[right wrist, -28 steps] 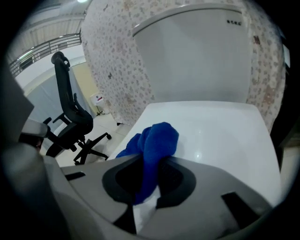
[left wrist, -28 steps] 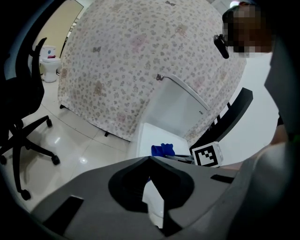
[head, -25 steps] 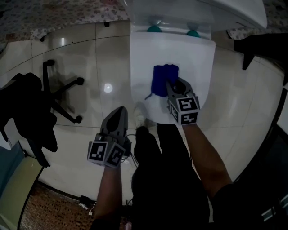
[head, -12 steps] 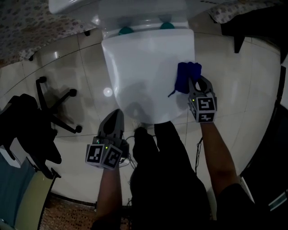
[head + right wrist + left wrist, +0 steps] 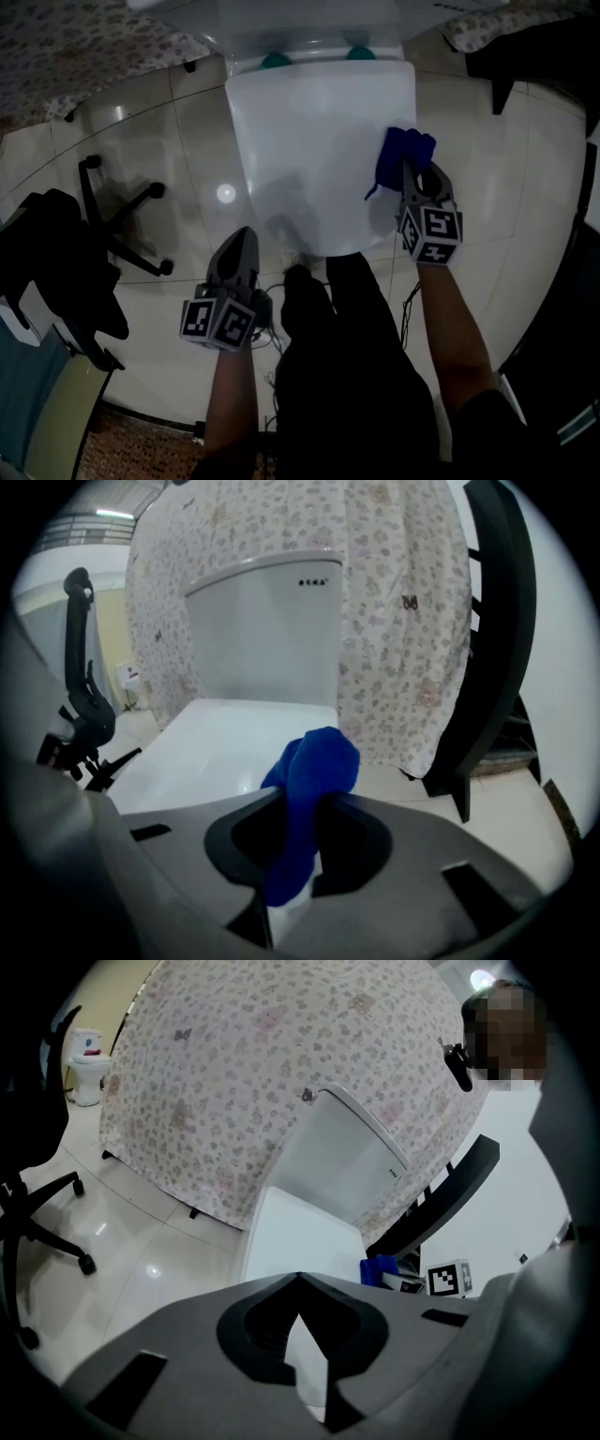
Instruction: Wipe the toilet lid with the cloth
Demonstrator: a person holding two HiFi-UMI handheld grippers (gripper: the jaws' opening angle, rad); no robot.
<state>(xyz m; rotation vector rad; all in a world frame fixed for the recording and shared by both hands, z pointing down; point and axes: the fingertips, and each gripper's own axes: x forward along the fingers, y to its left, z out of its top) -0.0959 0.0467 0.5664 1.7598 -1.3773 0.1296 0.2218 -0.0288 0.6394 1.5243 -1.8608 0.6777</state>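
The white toilet lid (image 5: 309, 141) is down and fills the upper middle of the head view. A blue cloth (image 5: 401, 155) lies bunched at the lid's right edge, and my right gripper (image 5: 410, 171) is shut on it. In the right gripper view the cloth (image 5: 309, 775) sticks up between the jaws, with the lid (image 5: 216, 738) stretching ahead to the left. My left gripper (image 5: 245, 236) hangs low over the floor beside the lid's front left, shut and holding nothing. In its own view the lid (image 5: 291, 1237) and the cloth (image 5: 379, 1269) lie ahead.
The cistern (image 5: 262, 630) stands behind the lid against a flowered curtain (image 5: 394, 621). A black office chair base (image 5: 122, 220) sits on the glossy tiles at left. A black stand (image 5: 520, 56) is at right. Thin cables (image 5: 277, 286) lie by the person's feet.
My right gripper has dragged the blue cloth from the lid's middle across to its right edge. The left gripper has stayed where it was.
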